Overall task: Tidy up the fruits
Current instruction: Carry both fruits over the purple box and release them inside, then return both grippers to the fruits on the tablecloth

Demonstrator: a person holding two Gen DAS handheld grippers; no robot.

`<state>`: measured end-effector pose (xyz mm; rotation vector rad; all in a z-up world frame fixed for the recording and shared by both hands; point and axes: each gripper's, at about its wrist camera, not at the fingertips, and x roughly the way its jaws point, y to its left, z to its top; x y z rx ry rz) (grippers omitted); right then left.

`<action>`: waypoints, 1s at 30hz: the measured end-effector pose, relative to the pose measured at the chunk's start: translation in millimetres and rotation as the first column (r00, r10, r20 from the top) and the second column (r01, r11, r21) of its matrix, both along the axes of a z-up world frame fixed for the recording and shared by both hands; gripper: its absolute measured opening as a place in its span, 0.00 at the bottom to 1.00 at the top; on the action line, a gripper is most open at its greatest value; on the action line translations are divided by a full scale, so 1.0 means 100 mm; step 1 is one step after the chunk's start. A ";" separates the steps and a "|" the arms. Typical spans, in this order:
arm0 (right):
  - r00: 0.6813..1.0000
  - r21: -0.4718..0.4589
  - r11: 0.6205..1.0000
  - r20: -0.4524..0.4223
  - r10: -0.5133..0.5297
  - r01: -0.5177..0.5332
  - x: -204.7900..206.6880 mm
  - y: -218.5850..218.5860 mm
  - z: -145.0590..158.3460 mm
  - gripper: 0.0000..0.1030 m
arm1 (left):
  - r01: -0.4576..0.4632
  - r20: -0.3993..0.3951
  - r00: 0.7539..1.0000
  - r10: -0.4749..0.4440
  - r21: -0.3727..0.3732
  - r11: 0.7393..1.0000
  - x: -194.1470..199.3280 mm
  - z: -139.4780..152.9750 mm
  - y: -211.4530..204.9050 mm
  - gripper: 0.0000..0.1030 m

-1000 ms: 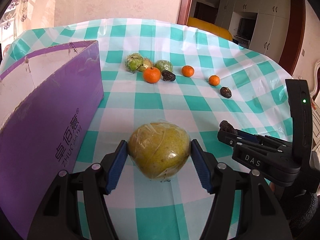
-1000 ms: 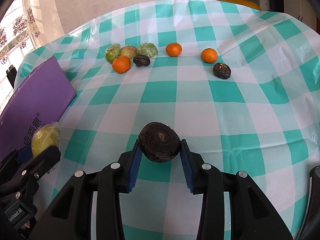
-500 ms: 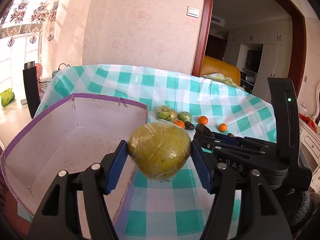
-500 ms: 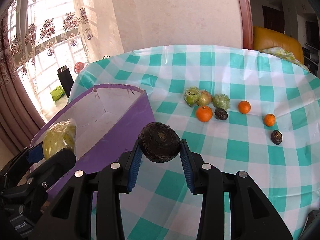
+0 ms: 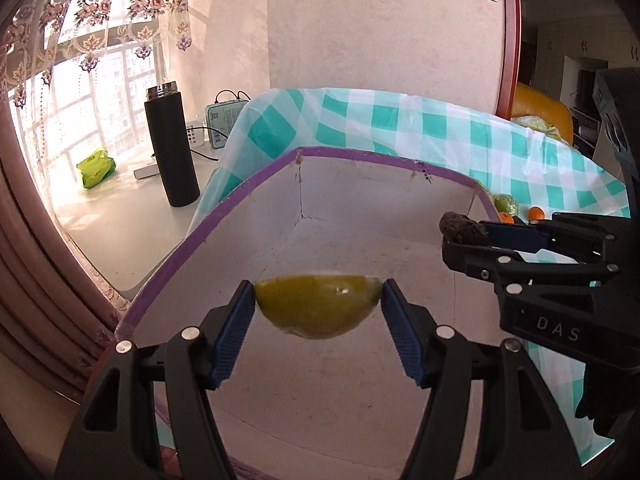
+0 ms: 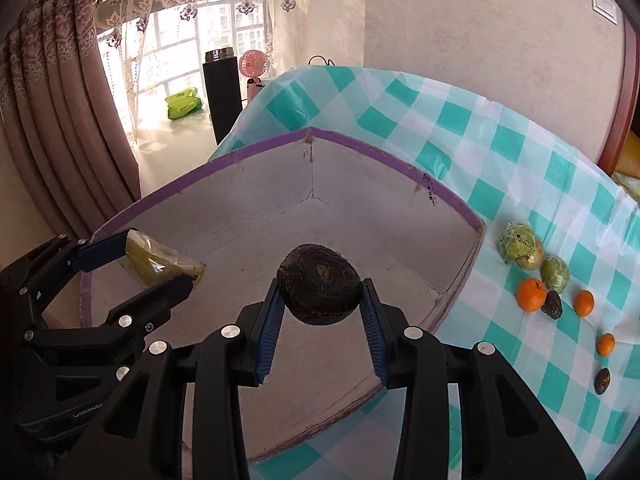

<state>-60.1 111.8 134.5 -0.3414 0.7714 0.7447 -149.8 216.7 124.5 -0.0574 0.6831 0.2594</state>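
My left gripper (image 5: 318,308) is shut on a plastic-wrapped yellow-green pear (image 5: 316,304) and holds it over the open purple box (image 5: 360,158). My right gripper (image 6: 319,294) is shut on a dark brown round fruit (image 6: 319,289) and holds it over the same box (image 6: 400,168), whose white inside looks bare. The right gripper and its dark fruit (image 5: 460,229) show at the right of the left wrist view. The left gripper with the pear (image 6: 156,260) shows at the left of the right wrist view.
Wrapped green fruits (image 6: 518,242), oranges (image 6: 530,294) and dark fruits (image 6: 552,305) lie on the checked tablecloth (image 6: 500,148) right of the box. A black flask (image 5: 170,144) and a green packet (image 5: 96,166) stand on the windowsill beyond the table edge.
Both grippers have risen and swung left from over the tablecloth to above the open box, each still holding its fruit.
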 end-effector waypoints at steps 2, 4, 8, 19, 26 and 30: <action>1.000 -0.082 0.996 0.002 0.024 -0.023 0.00 0.16 -0.10 0.37 | 0.005 -0.032 0.999 -0.004 0.018 1.000 0.06 -0.05 0.05 0.62; 1.000 -0.104 0.994 -0.025 0.017 -0.020 0.04 0.23 -0.16 0.38 | 0.003 -0.064 0.998 -0.002 0.011 1.000 0.11 -0.12 0.12 0.62; 0.999 -0.195 0.980 -0.044 0.026 -0.034 0.03 0.34 -0.35 0.38 | 0.033 -0.190 0.981 -0.032 0.003 0.999 0.24 -0.32 0.19 0.64; 0.997 -0.307 0.949 0.014 0.082 -0.074 -0.12 0.41 -0.55 0.50 | -0.001 -0.185 0.983 -0.006 -0.038 0.999 0.16 -0.35 0.32 0.78; 0.988 -0.134 0.990 0.146 0.057 -0.037 -0.26 0.21 -0.44 0.87 | -0.087 -0.085 0.993 0.079 -0.094 0.992 0.05 -0.27 0.39 0.92; 0.954 0.071 0.997 0.295 -0.047 0.027 -0.35 -0.14 -0.22 0.86 | -0.146 0.020 0.989 0.150 -0.135 0.980 -0.09 -0.18 0.37 0.92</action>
